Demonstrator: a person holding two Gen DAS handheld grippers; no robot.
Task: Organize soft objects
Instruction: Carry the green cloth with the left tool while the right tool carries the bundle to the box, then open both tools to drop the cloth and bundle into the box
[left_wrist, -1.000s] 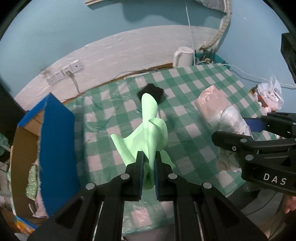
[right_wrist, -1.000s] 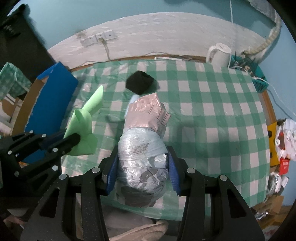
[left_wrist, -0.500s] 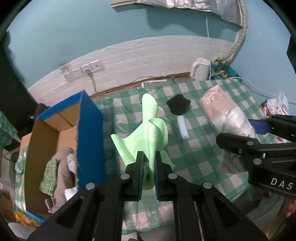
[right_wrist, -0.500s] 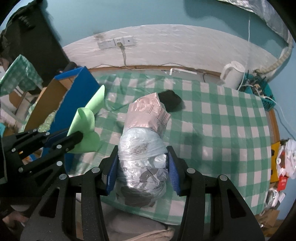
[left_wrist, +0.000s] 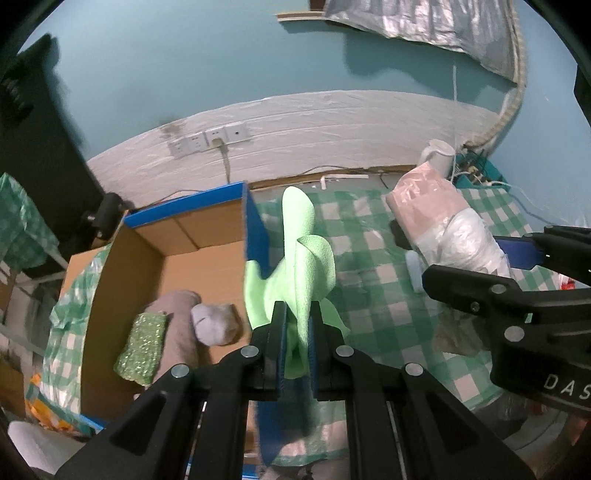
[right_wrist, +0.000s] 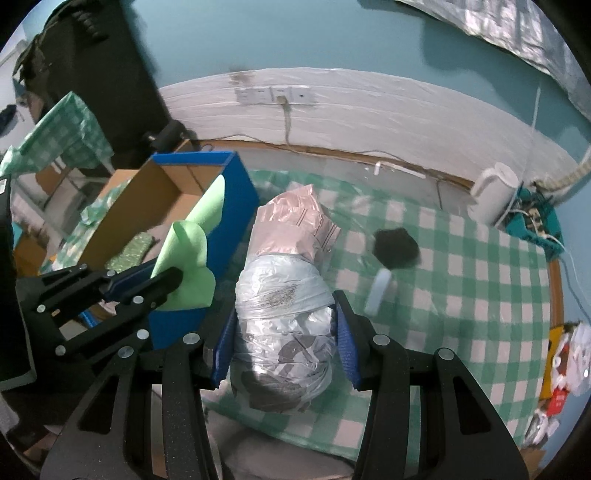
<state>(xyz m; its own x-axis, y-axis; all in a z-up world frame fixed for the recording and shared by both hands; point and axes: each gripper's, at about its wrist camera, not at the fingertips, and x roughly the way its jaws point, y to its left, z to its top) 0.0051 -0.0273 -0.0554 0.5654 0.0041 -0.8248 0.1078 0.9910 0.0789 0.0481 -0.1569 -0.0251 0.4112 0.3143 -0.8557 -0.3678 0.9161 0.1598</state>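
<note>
My left gripper (left_wrist: 295, 328) is shut on a light green cloth (left_wrist: 303, 258) and holds it in the air by the right wall of an open cardboard box (left_wrist: 192, 236) with blue outer sides. My right gripper (right_wrist: 282, 325) is shut on a bundle wrapped in pink and clear plastic (right_wrist: 284, 273), held above the checked table (right_wrist: 461, 280). The bundle (left_wrist: 443, 221) and cloth (right_wrist: 192, 251) each show in the other view. In the box lie a glittery green sponge (left_wrist: 142, 347), a brown roll (left_wrist: 177, 325) and a grey ball (left_wrist: 216, 323).
On the table lie a black soft lump (right_wrist: 395, 247) and a small white roll (right_wrist: 380, 288). A white kettle (right_wrist: 493, 192) stands at the far right edge by a teal basket of cables (right_wrist: 535, 218). Wall sockets (left_wrist: 207, 142) sit behind the box.
Both grippers have swung left with their loads. The box's inside has come into view, and the green cloth now hangs by the box's right wall.
</note>
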